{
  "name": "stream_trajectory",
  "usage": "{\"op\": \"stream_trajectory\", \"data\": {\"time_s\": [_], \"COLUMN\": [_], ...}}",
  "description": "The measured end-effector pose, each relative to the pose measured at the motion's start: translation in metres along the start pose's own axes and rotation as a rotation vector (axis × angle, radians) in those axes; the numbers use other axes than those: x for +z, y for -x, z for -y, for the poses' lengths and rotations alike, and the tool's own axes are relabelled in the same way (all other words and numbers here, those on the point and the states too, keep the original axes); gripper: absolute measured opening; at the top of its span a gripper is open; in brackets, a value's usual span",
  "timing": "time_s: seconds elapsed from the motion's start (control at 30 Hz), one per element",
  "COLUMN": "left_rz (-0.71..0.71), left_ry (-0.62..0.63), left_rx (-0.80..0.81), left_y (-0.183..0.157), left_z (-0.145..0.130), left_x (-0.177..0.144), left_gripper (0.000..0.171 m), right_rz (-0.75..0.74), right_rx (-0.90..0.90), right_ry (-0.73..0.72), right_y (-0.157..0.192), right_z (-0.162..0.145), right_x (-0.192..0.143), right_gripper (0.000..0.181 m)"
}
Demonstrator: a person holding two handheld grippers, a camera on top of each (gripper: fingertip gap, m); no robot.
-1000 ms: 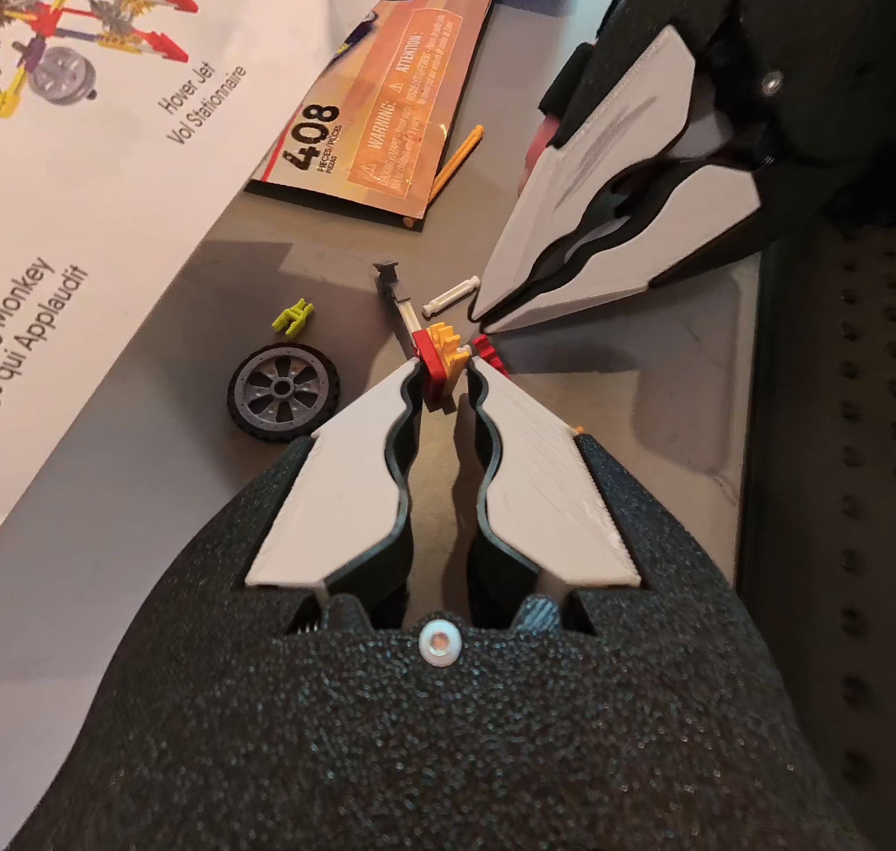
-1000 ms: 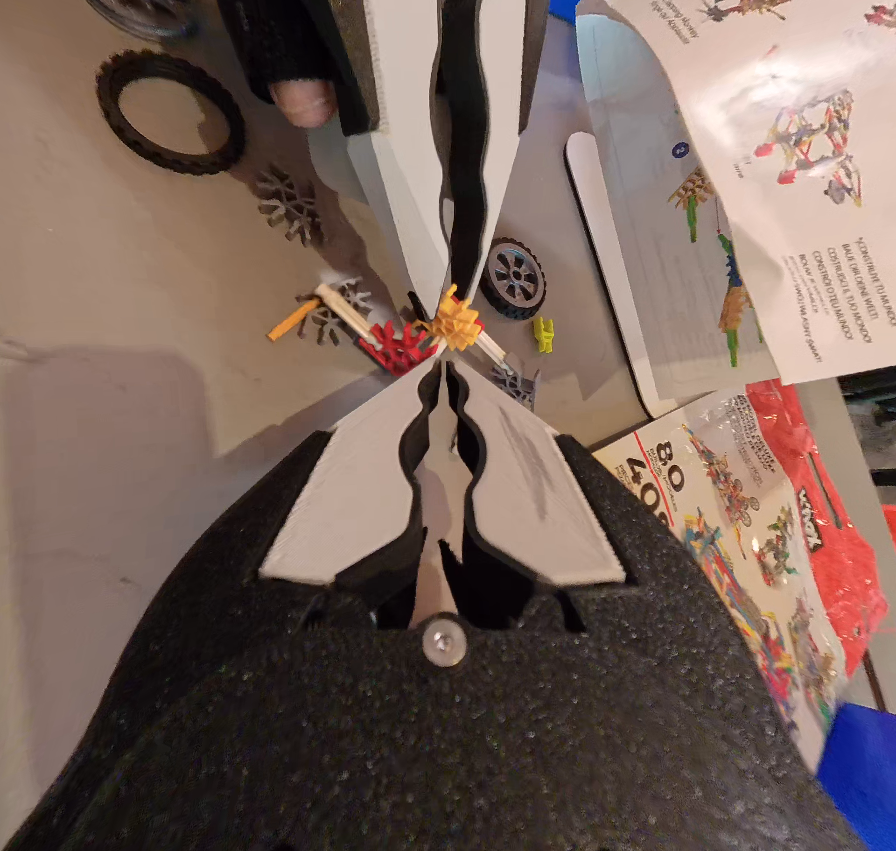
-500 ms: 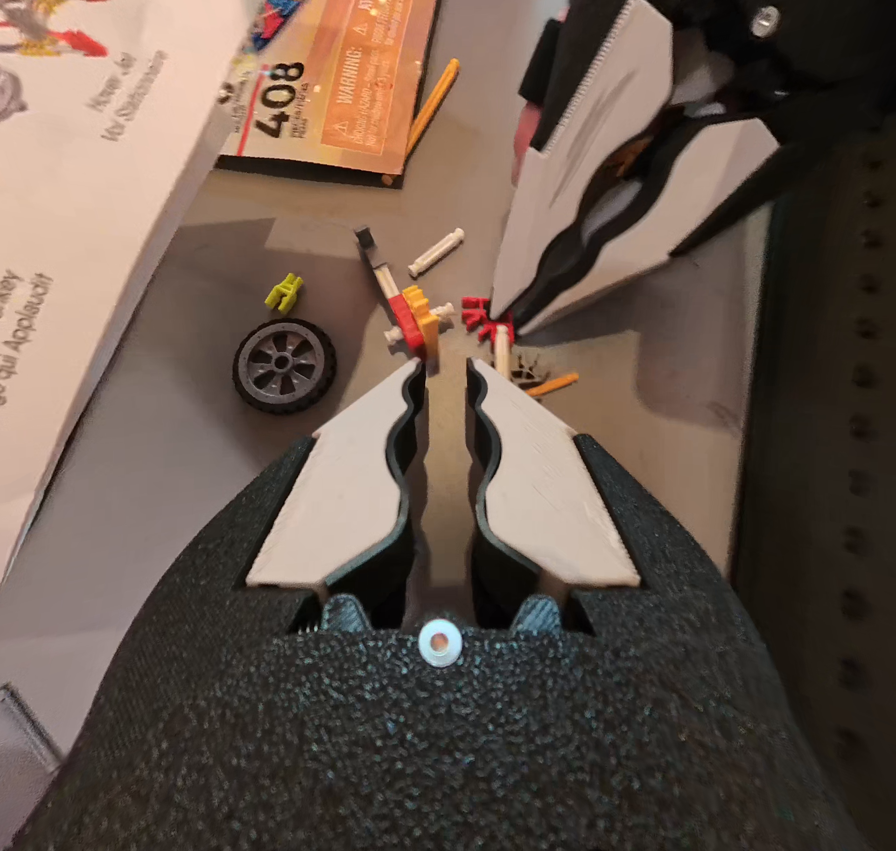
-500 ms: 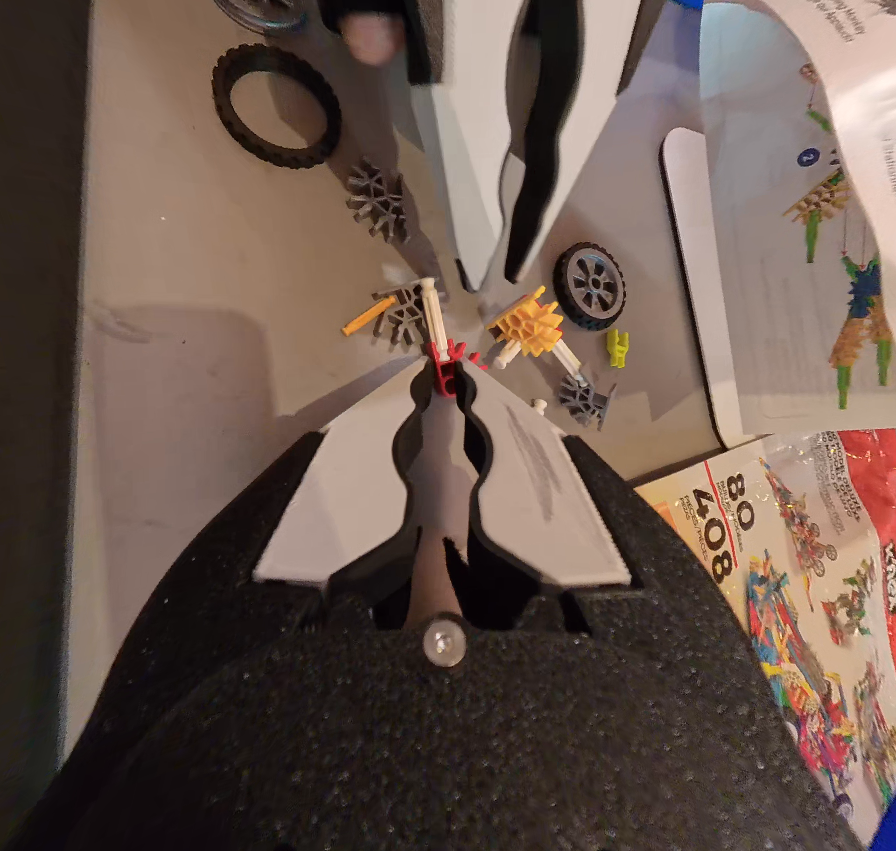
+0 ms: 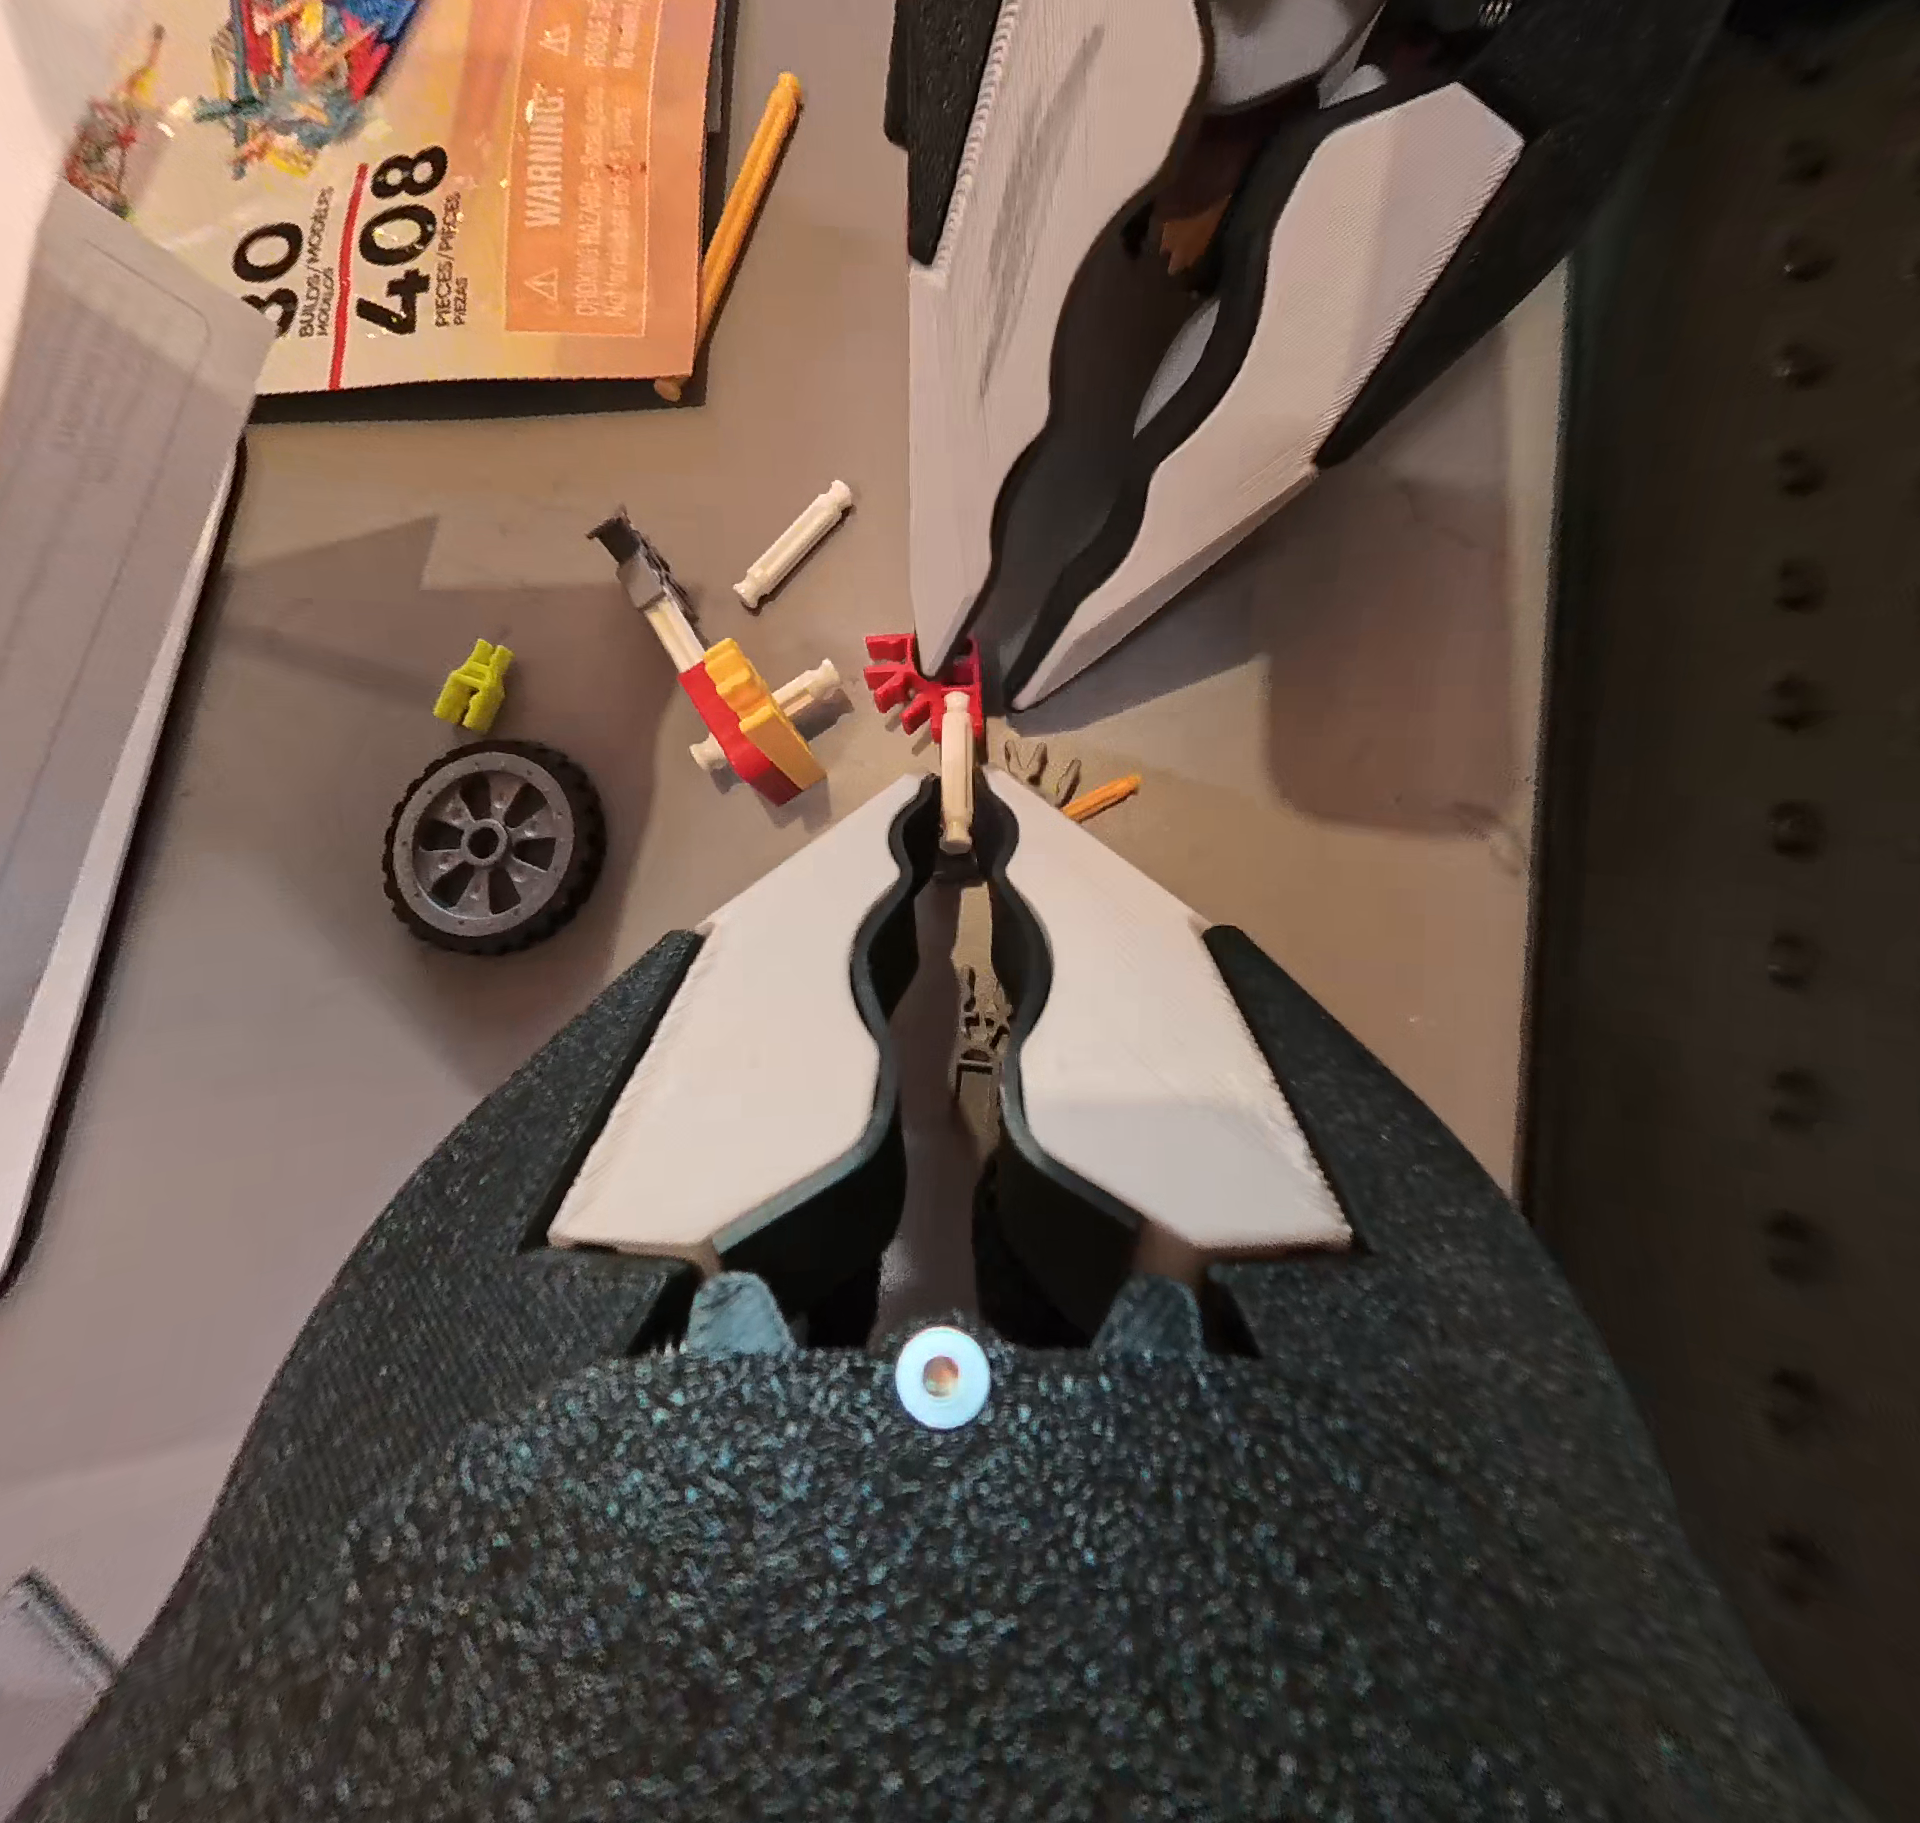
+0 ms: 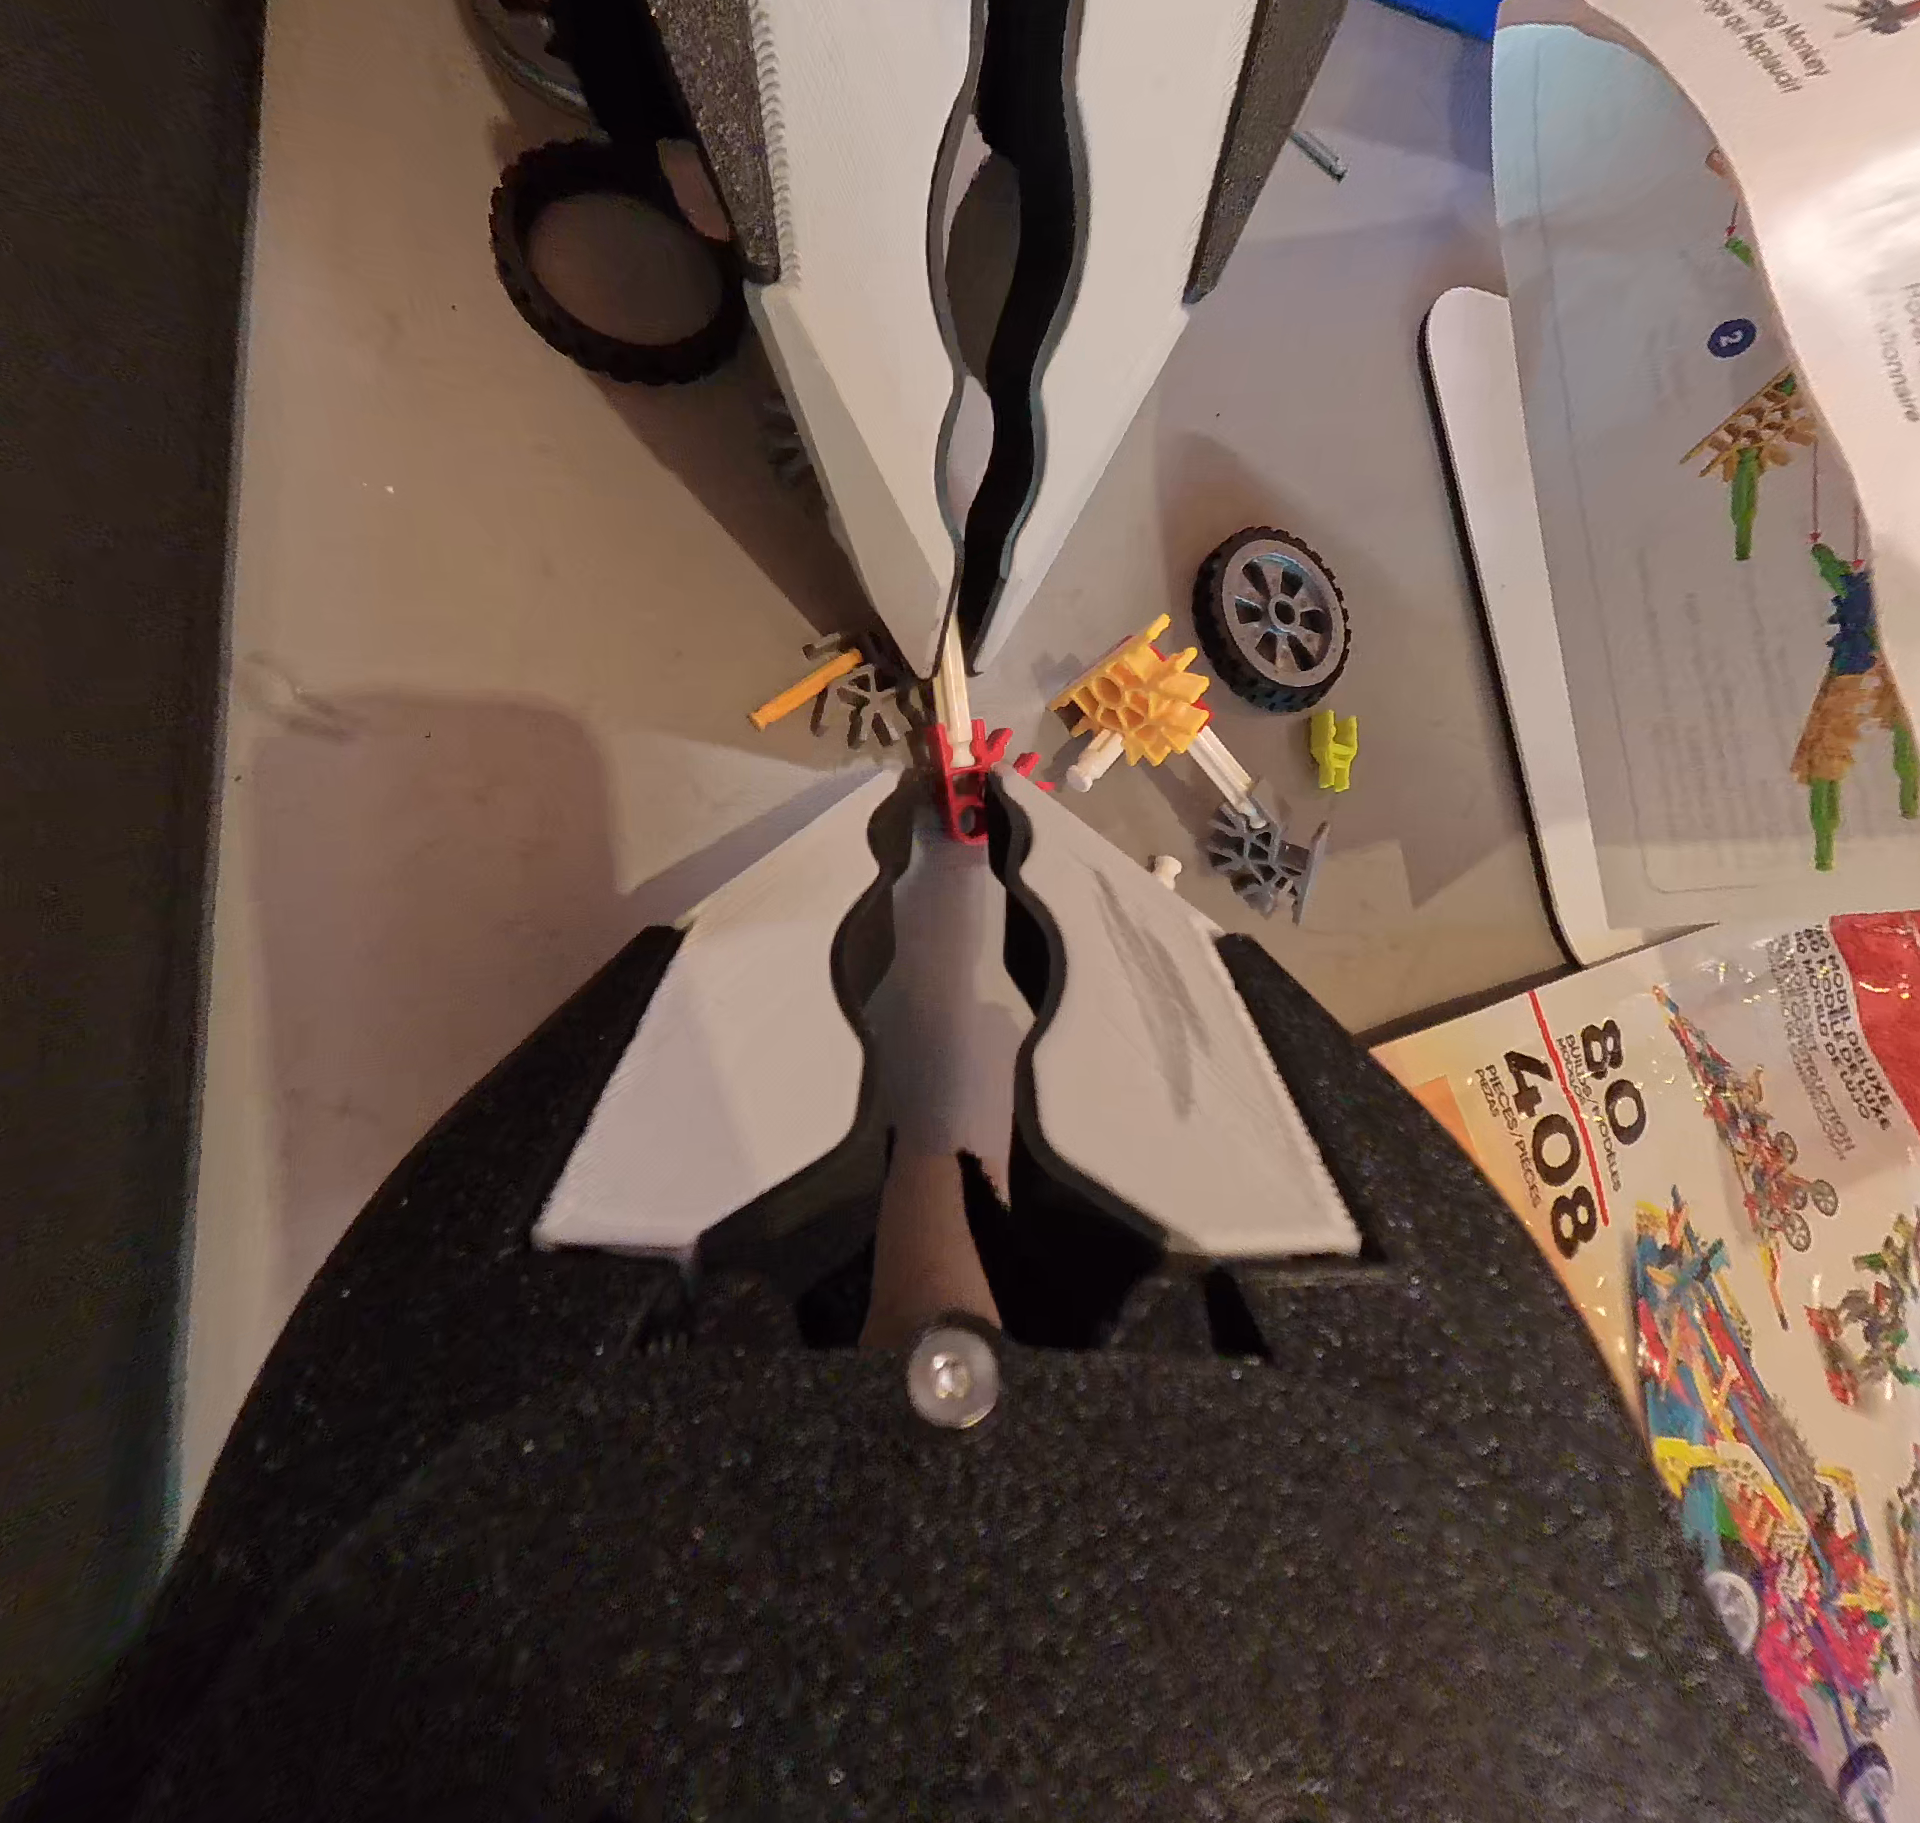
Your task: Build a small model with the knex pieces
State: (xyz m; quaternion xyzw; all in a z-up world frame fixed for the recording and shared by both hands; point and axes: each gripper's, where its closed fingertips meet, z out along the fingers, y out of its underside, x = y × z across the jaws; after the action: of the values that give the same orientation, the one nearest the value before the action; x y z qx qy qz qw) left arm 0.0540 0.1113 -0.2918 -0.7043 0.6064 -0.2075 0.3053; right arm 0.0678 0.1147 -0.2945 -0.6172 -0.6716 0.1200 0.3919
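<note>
While the grey wheel [image 5: 497, 846] and yellow-red connector cluster [image 5: 756, 732] lie left, my left gripper [image 5: 954, 805] pinches the white rod [image 5: 956, 771]; my right gripper [image 6: 951, 788] clamps the red connector [image 5: 916, 682] joined to it.

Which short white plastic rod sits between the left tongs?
The short white plastic rod plugged into the red toothed plastic connector; the left tongs pinch it. The other two lie apart: one loose rod, one through the yellow-and-red connector stack.
</note>
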Motion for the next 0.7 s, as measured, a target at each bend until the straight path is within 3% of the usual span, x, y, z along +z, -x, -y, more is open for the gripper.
{"op": "stream_trajectory", "data": {"time_s": [0.3, 0.7], "left_rz": [-0.120, -0.137], "left_ry": [-0.165, -0.298], "left_rx": [-0.139, -0.230], "left_y": [-0.002, 0.013], "left_z": [0.032, 0.056], "left_x": [-0.021, -0.031], "left_gripper": [0.005, 0.005], "right_rz": [-0.074, -0.076], "right_rx": [-0.099, 0.064], "right_ry": [-0.027, -0.141], "right_y": [-0.005, -0.023], "right_z": [0.012, 0.020], "right_x": [-0.013, -0.028], "right_gripper": [0.008, 0.006]}}
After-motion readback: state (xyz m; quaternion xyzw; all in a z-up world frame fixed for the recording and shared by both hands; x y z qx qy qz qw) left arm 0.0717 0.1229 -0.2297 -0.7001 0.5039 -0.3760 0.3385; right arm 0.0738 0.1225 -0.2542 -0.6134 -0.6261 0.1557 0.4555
